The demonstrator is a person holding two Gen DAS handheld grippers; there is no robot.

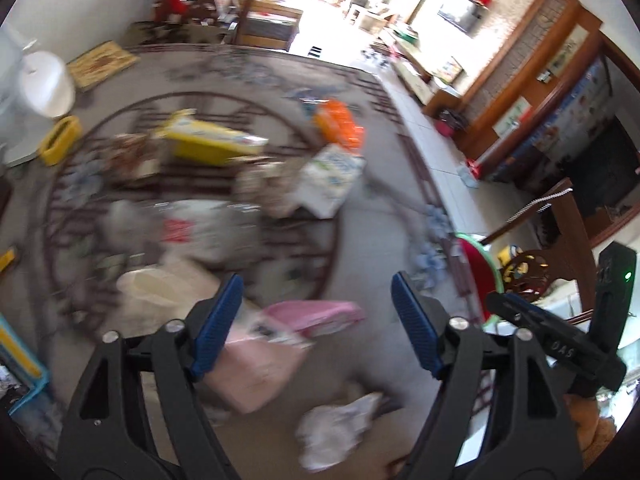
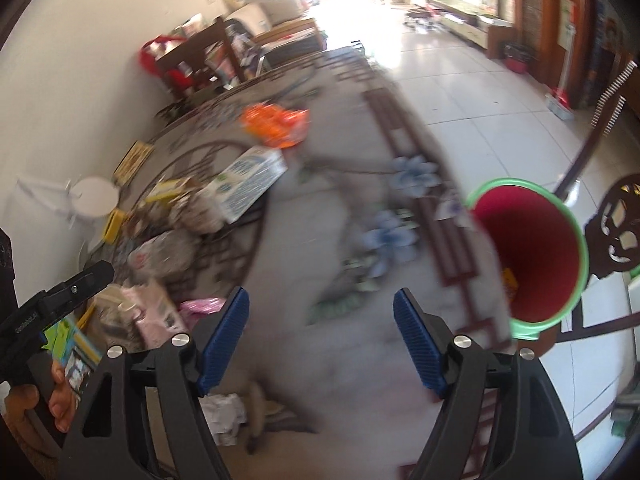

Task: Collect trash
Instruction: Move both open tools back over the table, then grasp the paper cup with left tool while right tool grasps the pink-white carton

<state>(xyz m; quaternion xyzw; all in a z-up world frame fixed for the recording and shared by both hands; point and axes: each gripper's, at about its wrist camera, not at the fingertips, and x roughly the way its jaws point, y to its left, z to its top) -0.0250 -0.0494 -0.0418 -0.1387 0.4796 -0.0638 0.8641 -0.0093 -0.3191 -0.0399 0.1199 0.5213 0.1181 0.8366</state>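
Trash lies scattered over a patterned rug [image 1: 360, 240]: an orange bag [image 1: 340, 122], a white and blue carton [image 1: 330, 178], a yellow box [image 1: 212, 140], a pink packet [image 1: 316, 314], a pale pink pouch [image 1: 256, 372] and crumpled white paper [image 1: 336, 432]. My left gripper [image 1: 317, 284] hangs open above the pink packet, nothing between its blue pads. My right gripper [image 2: 320, 296] is open too, over bare rug. A red bin with a green rim [image 2: 532, 248] stands to its right at the rug's edge. The orange bag [image 2: 276, 122] and carton [image 2: 248, 184] lie further back.
A carved wooden chair [image 2: 616, 224] stands just behind the bin on the tiled floor [image 2: 480, 92]. A white round object [image 1: 46, 84] and a small yellow container [image 1: 60, 140] sit at the rug's left side. A dark wooden table [image 2: 192, 60] stands against the far wall.
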